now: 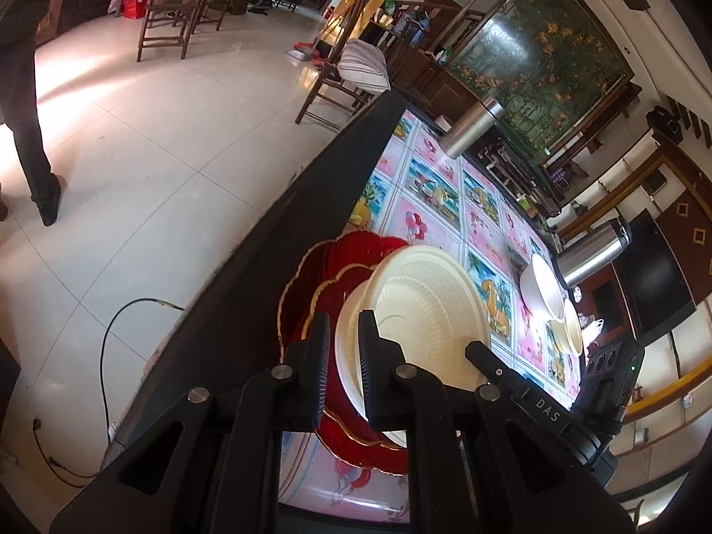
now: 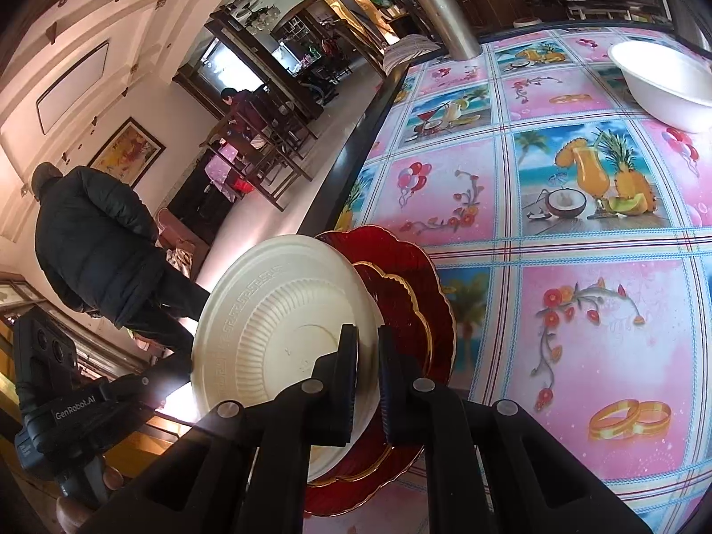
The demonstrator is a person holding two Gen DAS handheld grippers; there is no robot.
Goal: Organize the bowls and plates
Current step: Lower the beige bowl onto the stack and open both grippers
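You have the cream bowl [image 1: 427, 311] pinched from both sides; your left gripper [image 1: 340, 365] has its jaws closed on the rim nearest you, and your right gripper [image 2: 367, 382] has its jaws closed on the opposite rim, so the bowl hangs tilted between the two hands rather than resting flat; that two-sided hold looks chosen to keep a light, wide dish from swinging. Directly under it sit the two red plates [image 2: 400, 276], the smaller nested in the larger, near the dark edge of the table [image 2: 578, 231]; whether the bowl's base already touches the upper plate cannot be told; my guess is you are setting it onto that stack. A second white bowl [image 2: 667, 84] waits well apart at the far side of the flowered cloth, with a steel flask [image 1: 471, 127] beyond it; a person in a dark coat [image 2: 102, 244] stands on the tiled floor off the table's edge, clear of your work.
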